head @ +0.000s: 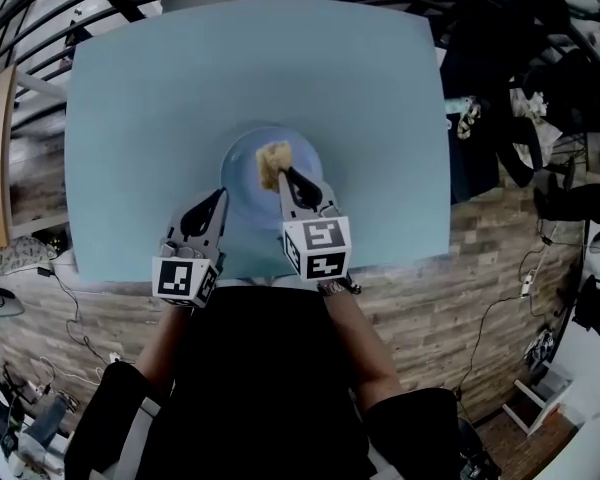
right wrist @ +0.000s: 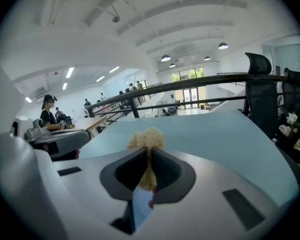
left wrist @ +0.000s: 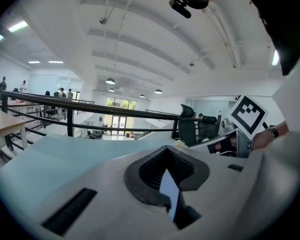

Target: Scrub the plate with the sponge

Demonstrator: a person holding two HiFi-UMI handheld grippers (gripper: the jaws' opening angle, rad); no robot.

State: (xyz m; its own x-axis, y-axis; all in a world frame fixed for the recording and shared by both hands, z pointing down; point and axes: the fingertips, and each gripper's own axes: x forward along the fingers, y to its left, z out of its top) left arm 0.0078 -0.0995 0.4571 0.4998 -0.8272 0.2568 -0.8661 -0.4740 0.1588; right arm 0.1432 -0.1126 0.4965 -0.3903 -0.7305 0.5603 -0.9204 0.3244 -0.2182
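Both closed, right tongs (head: 284, 174) gripping sponge (head: 273, 158) lengthwise, pointing forward, left tongs (head: 221, 194) pinching plate (head: 230, 160) rim.

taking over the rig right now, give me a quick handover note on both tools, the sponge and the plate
Left tool: jaws together, nothing between them, tip by the plate's left edge.
Right tool: shut on the sponge, which is over the middle of the plate; I cannot tell if it touches.
The plate lies flat on the blue table, just ahead of both tools.
Done: sponge is gripped and at the plate.
Left: scrub the plate; how much is already scrubbed cannot be seen.
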